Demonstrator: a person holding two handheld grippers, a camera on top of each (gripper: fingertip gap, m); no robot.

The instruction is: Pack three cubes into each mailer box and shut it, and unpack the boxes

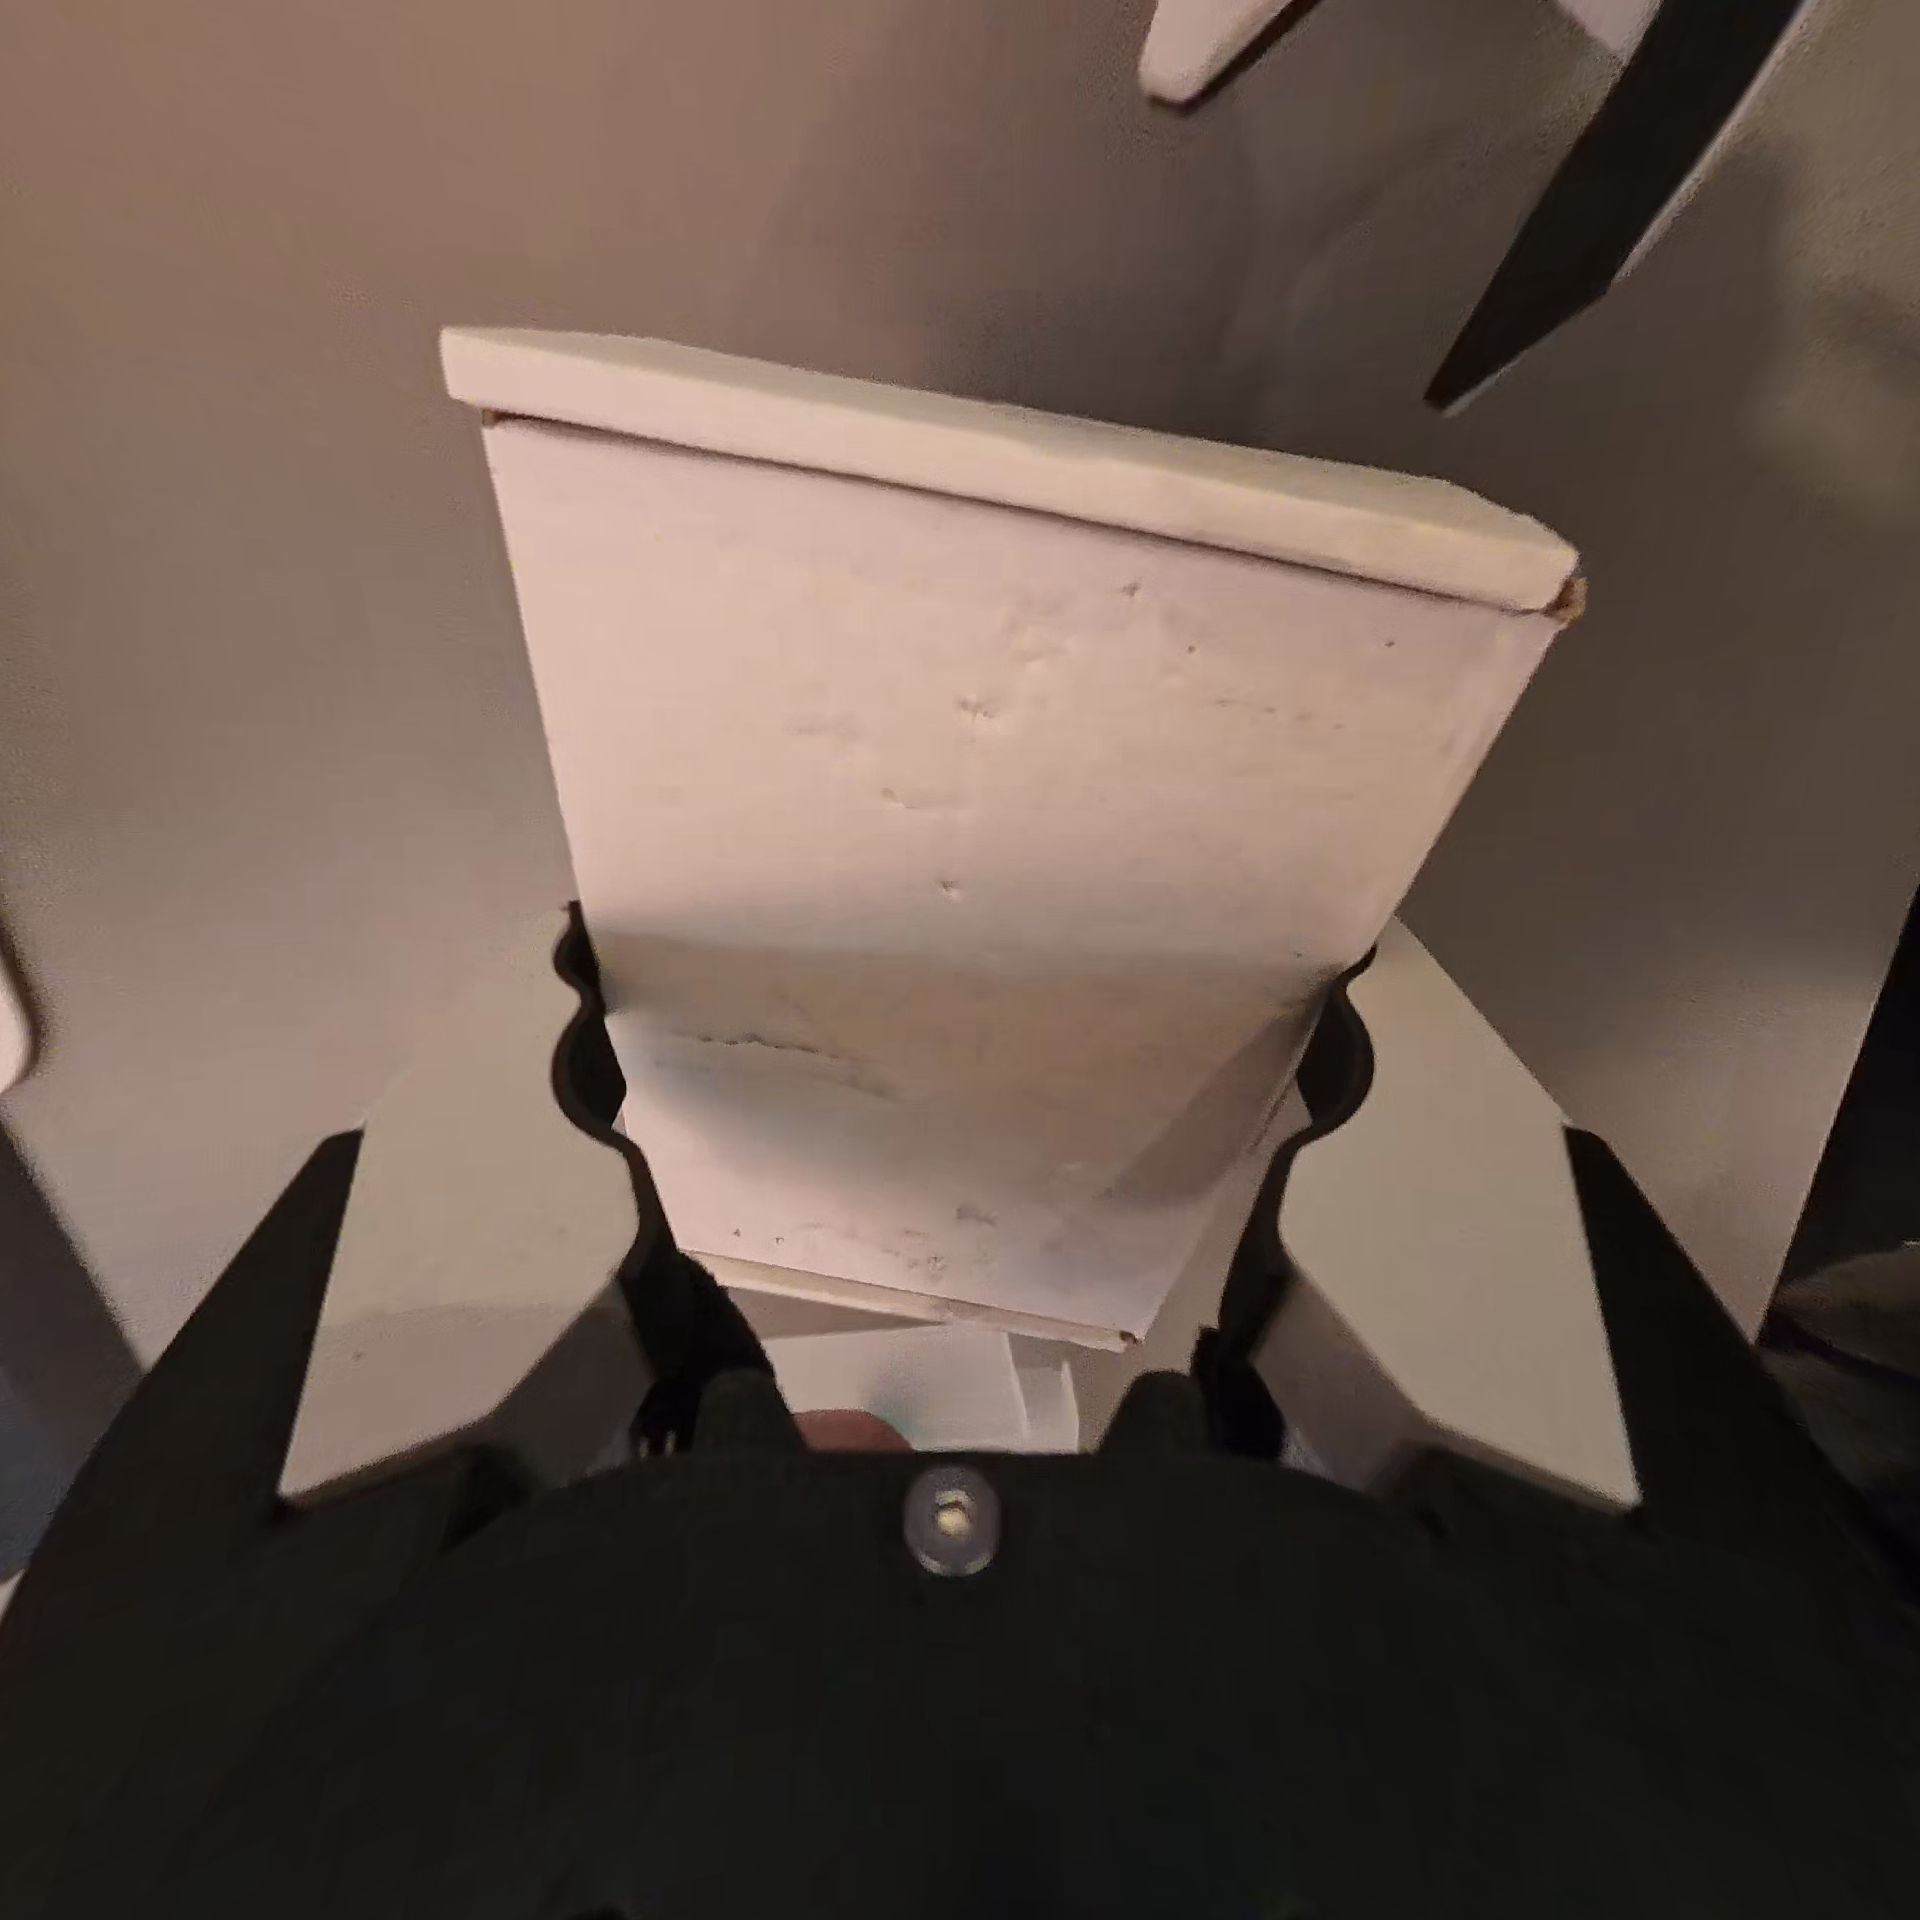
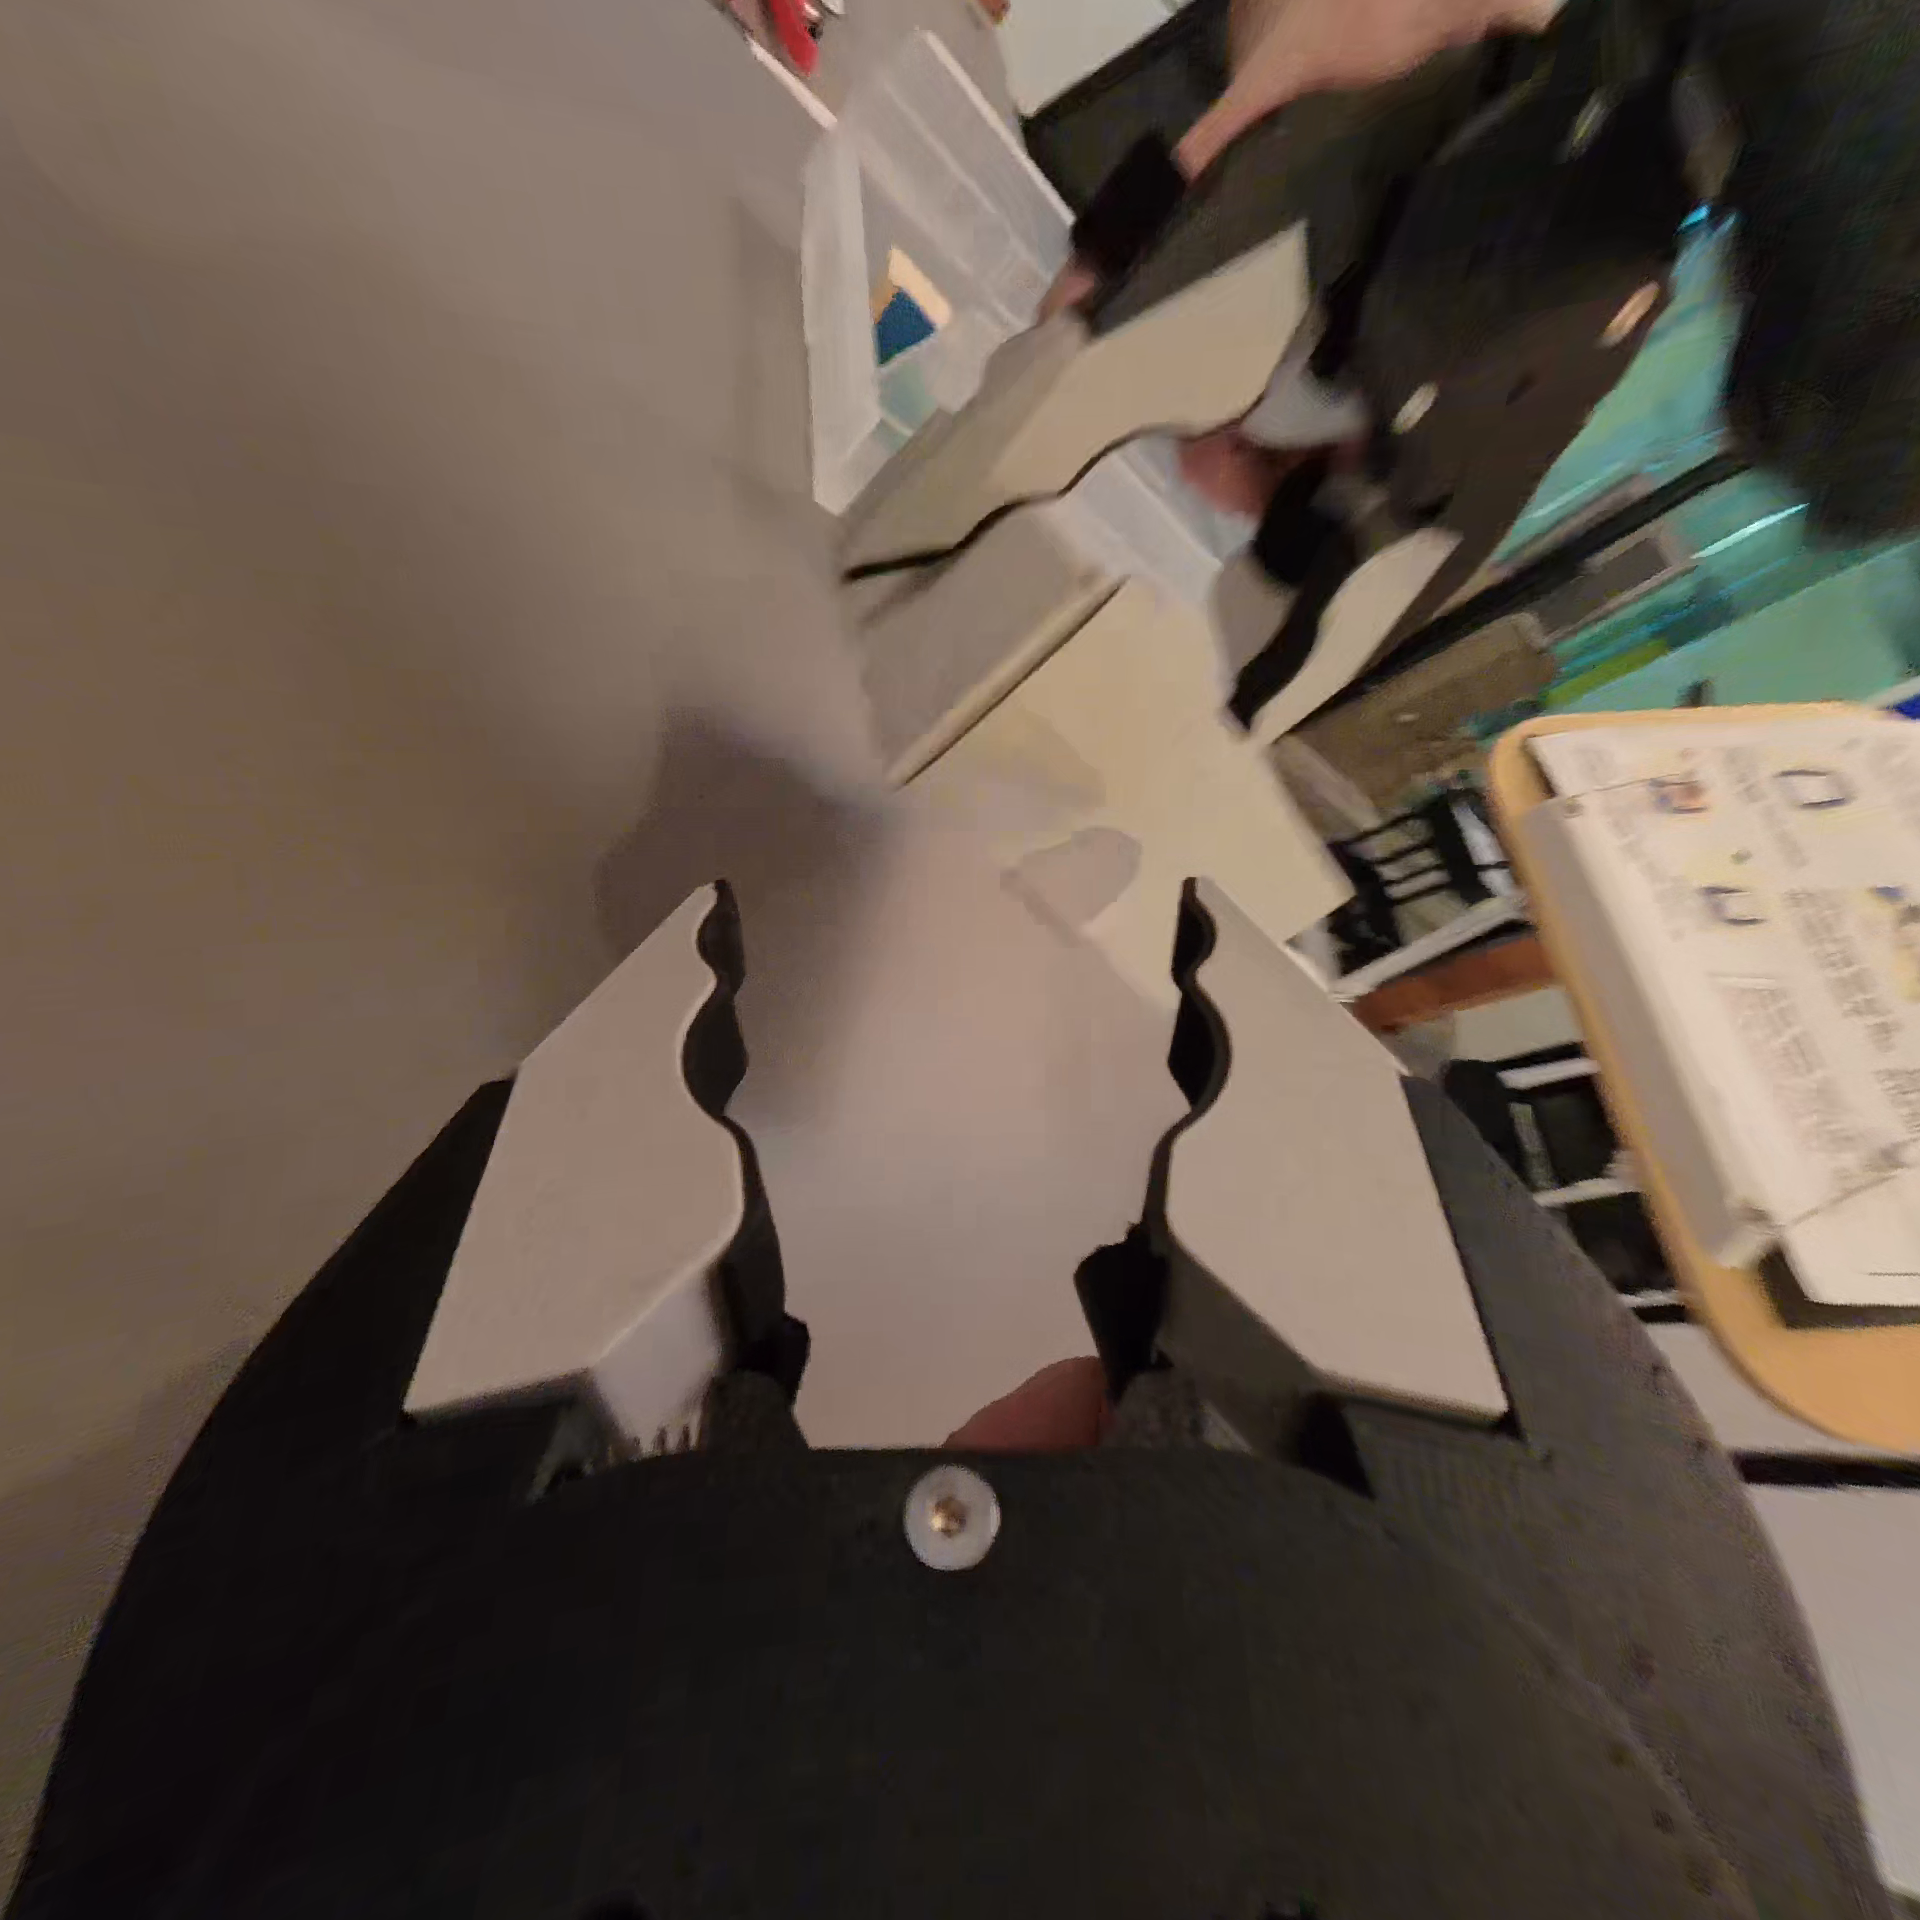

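A closed white mailer box fills the middle of the left wrist view. My left gripper is shut on the box, one finger on each side of its near end. The right wrist view shows the same box at the upper right, held by the left gripper. I cannot tell whether the box touches the grey table. My right gripper is open and empty above the table, short of the box. Its fingers show in the top right corner of the left wrist view.
A clear plastic bin stands on the table beyond the box, with a blue block inside. A wooden tray with printed papers sits off the table's right edge. A person's hand holds the left gripper.
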